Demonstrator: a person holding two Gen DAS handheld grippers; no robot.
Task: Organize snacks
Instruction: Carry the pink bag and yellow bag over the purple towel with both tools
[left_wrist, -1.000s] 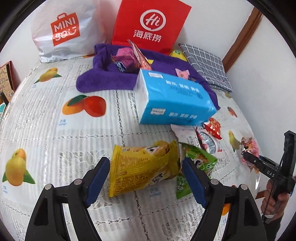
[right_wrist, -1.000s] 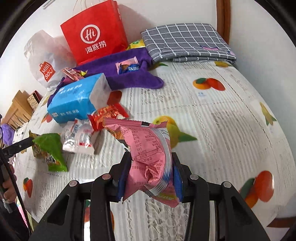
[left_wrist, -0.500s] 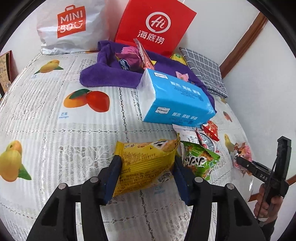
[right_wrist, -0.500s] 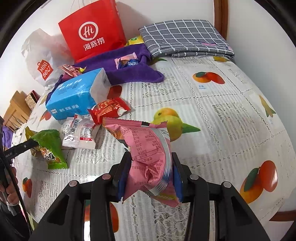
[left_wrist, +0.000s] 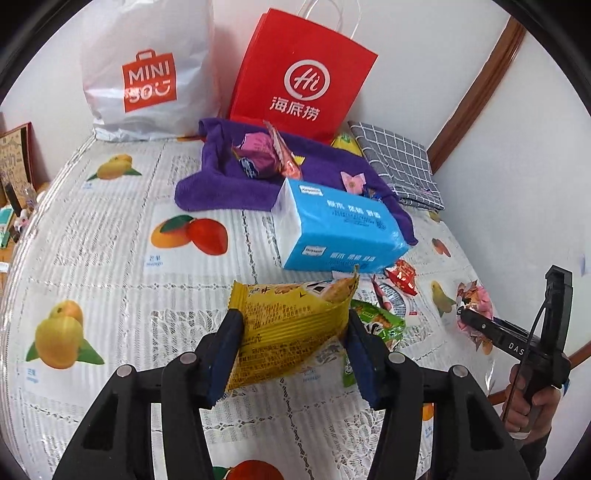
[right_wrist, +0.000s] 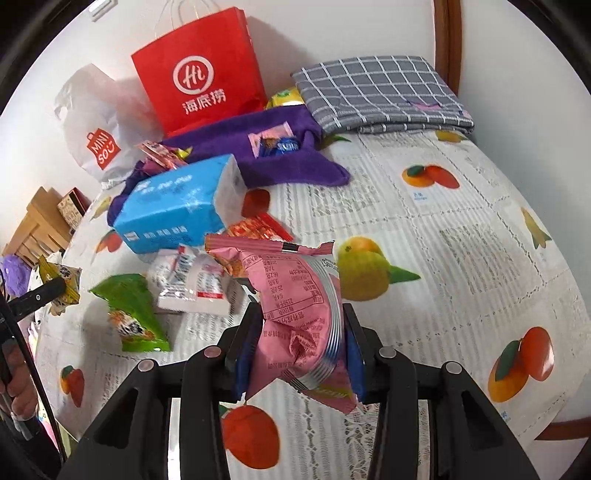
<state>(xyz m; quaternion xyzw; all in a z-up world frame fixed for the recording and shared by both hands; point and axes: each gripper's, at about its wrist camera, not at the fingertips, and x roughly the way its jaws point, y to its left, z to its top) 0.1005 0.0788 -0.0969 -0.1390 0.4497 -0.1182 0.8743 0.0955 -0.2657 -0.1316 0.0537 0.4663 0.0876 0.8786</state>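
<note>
Here the left gripper (left_wrist: 291, 354) clamps a yellow snack packet (left_wrist: 291, 325) between its blue pads, apparently clear of the fruit-print tablecloth (left_wrist: 110, 258), though the angle makes that hard to judge. The right gripper (right_wrist: 295, 350) is clenched on a pink snack packet (right_wrist: 295, 314). A green packet (right_wrist: 133, 314) lies on the cloth near a blue tissue pack (left_wrist: 340, 229).

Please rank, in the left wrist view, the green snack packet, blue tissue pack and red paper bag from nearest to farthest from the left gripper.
From the left gripper:
1. Green snack packet, just right of it.
2. Blue tissue pack, mid-table beyond.
3. Red paper bag, at the back wall.
</note>
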